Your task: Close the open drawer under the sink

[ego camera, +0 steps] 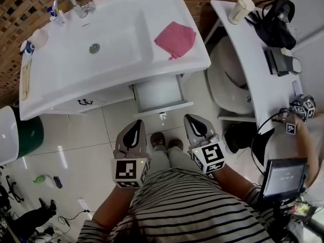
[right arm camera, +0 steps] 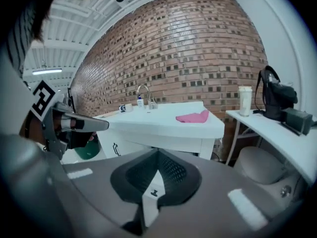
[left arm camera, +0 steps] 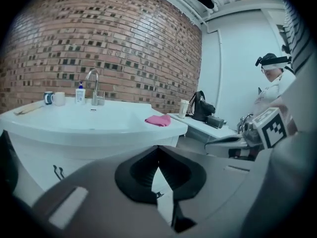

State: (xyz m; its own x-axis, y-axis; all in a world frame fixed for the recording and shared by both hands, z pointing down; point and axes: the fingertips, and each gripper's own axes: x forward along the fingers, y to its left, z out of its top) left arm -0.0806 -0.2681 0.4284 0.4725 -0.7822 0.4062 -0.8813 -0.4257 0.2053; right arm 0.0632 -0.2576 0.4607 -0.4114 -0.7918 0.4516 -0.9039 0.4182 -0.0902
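The white drawer stands pulled out of the vanity under the white sink, its front panel and small dark handle facing me. Both grippers hover above the floor just short of that front. My left gripper is shut with nothing in it, slightly left of the handle. My right gripper is also shut and empty, slightly right of the drawer front. In the left gripper view the jaws meet at the left gripper, with the drawer showing below. The right gripper likewise frames the drawer.
A pink cloth lies on the sink top, with a faucet at the back. At right stand a white table with a cup and black bag, and a round stool. A green bin sits at left.
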